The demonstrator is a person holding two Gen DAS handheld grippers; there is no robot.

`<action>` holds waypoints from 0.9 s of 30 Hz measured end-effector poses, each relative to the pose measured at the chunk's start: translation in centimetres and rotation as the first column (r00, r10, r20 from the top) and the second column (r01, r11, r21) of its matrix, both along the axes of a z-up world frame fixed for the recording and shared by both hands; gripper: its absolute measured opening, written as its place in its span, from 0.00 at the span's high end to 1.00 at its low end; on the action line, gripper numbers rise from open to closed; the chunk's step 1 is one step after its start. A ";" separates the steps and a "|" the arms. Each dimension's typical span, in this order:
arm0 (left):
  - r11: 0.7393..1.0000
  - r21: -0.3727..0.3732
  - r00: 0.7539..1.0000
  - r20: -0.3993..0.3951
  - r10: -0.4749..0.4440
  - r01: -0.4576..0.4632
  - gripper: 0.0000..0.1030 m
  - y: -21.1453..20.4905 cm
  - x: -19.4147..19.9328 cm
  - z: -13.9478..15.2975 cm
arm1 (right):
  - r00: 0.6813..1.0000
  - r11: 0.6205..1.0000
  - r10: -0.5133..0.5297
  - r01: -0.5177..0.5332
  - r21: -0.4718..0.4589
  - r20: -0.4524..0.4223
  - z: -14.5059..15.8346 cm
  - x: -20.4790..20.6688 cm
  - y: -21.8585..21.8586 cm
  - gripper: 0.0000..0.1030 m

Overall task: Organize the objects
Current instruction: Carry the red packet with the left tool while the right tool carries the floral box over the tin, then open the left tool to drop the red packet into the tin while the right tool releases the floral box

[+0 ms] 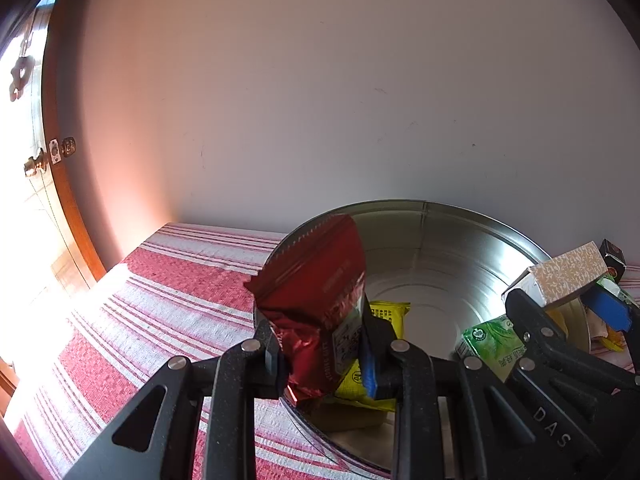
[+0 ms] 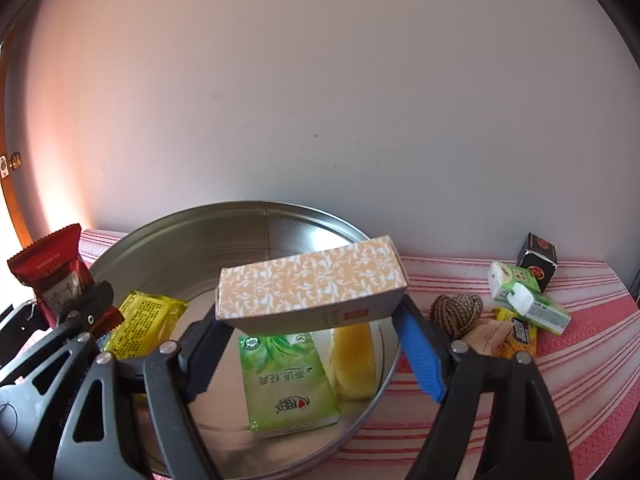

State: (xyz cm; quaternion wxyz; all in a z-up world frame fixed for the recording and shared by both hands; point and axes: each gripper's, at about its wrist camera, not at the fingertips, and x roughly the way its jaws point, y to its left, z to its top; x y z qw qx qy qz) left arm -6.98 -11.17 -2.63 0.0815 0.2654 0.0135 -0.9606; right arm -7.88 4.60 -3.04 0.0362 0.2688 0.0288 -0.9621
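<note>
A round metal tin (image 1: pixel 448 256) (image 2: pixel 192 248) stands on the red-striped cloth. My left gripper (image 1: pixel 320 344) is shut on a red foil snack packet (image 1: pixel 316 280) and holds it over the tin's left rim; the packet also shows in the right wrist view (image 2: pixel 52 268). My right gripper (image 2: pixel 312 340) is shut on a beige patterned box (image 2: pixel 312 284) and holds it above the tin; the box also shows in the left wrist view (image 1: pixel 564 276). Inside the tin lie a yellow packet (image 2: pixel 144 324) (image 1: pixel 386 310), a green tissue pack (image 2: pixel 286 380) (image 1: pixel 494 340) and a yellow sponge-like piece (image 2: pixel 356 356).
On the cloth (image 2: pixel 580 360) right of the tin lie a coil of brown cord (image 2: pixel 456 312), two green-white tissue packs (image 2: pixel 528 296), a small black box (image 2: pixel 536 256) and small yellow and tan wrapped items (image 2: pixel 500 336). A wall stands close behind. A wooden door (image 1: pixel 60 184) is at far left.
</note>
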 end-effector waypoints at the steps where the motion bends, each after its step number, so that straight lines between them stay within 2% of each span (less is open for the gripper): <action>1: 1.000 -0.002 1.000 0.004 -0.001 0.001 0.72 0.0 -0.1 -0.1 | 1.000 1.000 -0.001 0.001 0.002 0.008 -0.1 -0.1 0.0 0.22; 16: 0.999 -0.037 1.000 0.018 0.012 -0.011 0.71 0.8 -0.3 -0.8 | 0.997 0.999 0.046 -0.047 0.023 0.056 -0.9 -0.5 -0.8 0.21; 18: 0.999 -0.043 1.000 0.012 0.018 -0.017 0.66 0.9 -0.1 -0.4 | 0.997 0.998 0.055 -0.056 0.028 0.055 -0.9 -0.5 -0.8 0.20; 19: 0.999 -0.040 1.000 0.008 0.025 -0.024 0.58 0.9 0.0 -0.3 | 0.998 0.998 0.050 -0.052 0.035 0.049 -0.8 -0.4 -0.8 0.20; 20: 0.998 -0.036 0.999 0.006 0.042 -0.042 0.44 0.7 0.0 -0.3 | 0.998 0.998 0.043 -0.045 0.042 0.040 -0.7 -0.3 -0.7 0.20; 21: 0.997 -0.029 0.998 0.003 0.067 -0.067 0.37 0.4 0.0 -0.2 | 0.999 0.998 0.034 -0.036 0.046 0.031 -0.6 -0.2 -0.6 0.19; 22: 0.995 -0.017 0.995 0.001 0.096 -0.096 0.23 0.1 0.1 -0.1 | 0.999 0.999 0.022 -0.023 0.042 0.026 -0.5 -0.2 -0.3 0.17; 23: 0.994 0.005 0.994 -0.009 0.110 -0.110 0.17 -0.3 0.3 -0.1 | 1.000 1.000 0.011 -0.012 0.027 0.025 -0.5 -0.3 0.2 0.13; 26: 0.993 0.064 0.994 -0.044 0.097 -0.094 0.13 -0.8 0.8 0.4 | 1.000 0.998 0.009 -0.007 -0.057 0.024 -0.2 -0.3 1.6 0.01; 27: 0.994 0.065 0.994 -0.051 0.094 -0.090 0.13 -0.7 0.9 0.6 | 1.000 0.997 0.007 -0.006 -0.075 0.018 -0.1 -0.1 1.9 0.01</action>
